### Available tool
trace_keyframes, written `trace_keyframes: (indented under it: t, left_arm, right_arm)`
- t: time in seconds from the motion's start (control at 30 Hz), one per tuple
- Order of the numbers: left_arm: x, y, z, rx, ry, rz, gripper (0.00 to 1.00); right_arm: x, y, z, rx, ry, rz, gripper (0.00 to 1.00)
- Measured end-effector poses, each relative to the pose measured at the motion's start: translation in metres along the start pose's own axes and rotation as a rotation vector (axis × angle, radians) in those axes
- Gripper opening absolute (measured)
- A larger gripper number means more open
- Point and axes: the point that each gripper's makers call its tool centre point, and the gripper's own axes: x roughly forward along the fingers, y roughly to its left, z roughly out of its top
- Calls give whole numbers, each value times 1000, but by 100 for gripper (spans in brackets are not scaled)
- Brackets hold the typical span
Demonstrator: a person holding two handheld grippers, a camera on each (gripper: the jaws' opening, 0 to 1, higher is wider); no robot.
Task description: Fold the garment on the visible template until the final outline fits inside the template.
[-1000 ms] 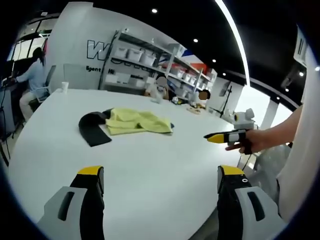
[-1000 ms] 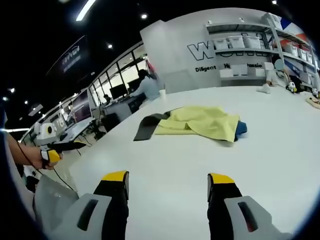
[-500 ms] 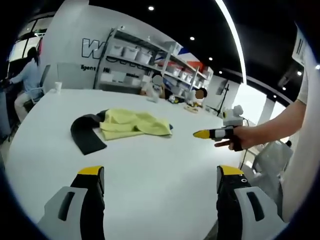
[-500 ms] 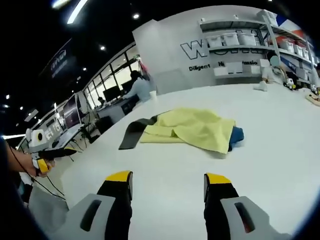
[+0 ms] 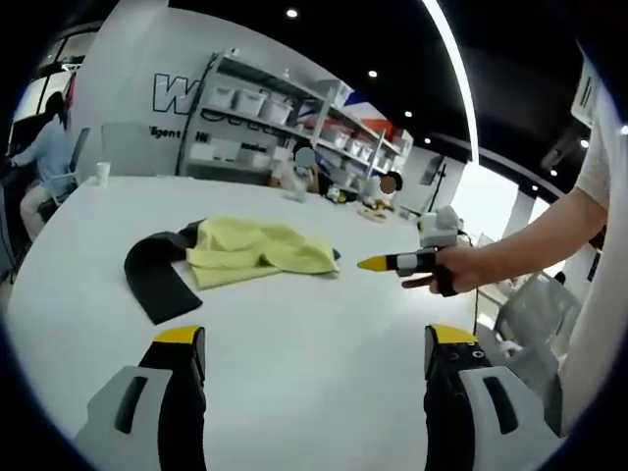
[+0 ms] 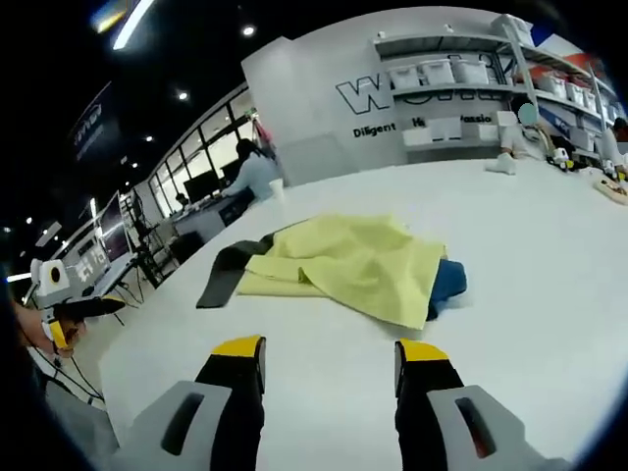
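Both claws are empty, jaws spread: the right claw [image 6: 329, 358] faces the yellow garment [image 6: 343, 260], which lies crumpled over a dark template [image 6: 224, 273] on the white counter [image 6: 520, 285]. The left claw [image 5: 309, 343] hangs well short of it. Best approach low and pinch one edge each.

- Yellow garment [image 6: 345, 267] ahead of the right gripper [image 6: 329, 355]: soft, matt, rumpled cloth.
- Black sheet [image 5: 152, 277]: matt.
- Table [image 5: 294, 343]: smooth, white, faintly glossy.

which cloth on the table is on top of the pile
The yellow garment lies on top. The black piece pokes out from under one side, and the blue cloth peeks out from the other.
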Motion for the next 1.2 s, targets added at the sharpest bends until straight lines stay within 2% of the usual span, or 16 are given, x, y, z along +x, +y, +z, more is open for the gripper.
trace_keyframes:
  t: [0.23,0.53,0.93,1.03,1.2]
  left_arm:
    - [14,13,6,8,5,0,90]
    - [28,23,11,10,8,-1,90]
    - [35,28,5,10,25,0,89]
    - [37,29,5,7,29,2,89]
    - [40,30,4,4,29,3,89]
  right_arm:
    - [16,-24,1,43,-3,-43,43]
    - [33,-45,3,63,8,-60,34]
    - [49,-67,0,120,28,-71,23]
    - [54,-75,-2,136,37,-76,21]
    - [56,-76,-11,142,69,-80,19]
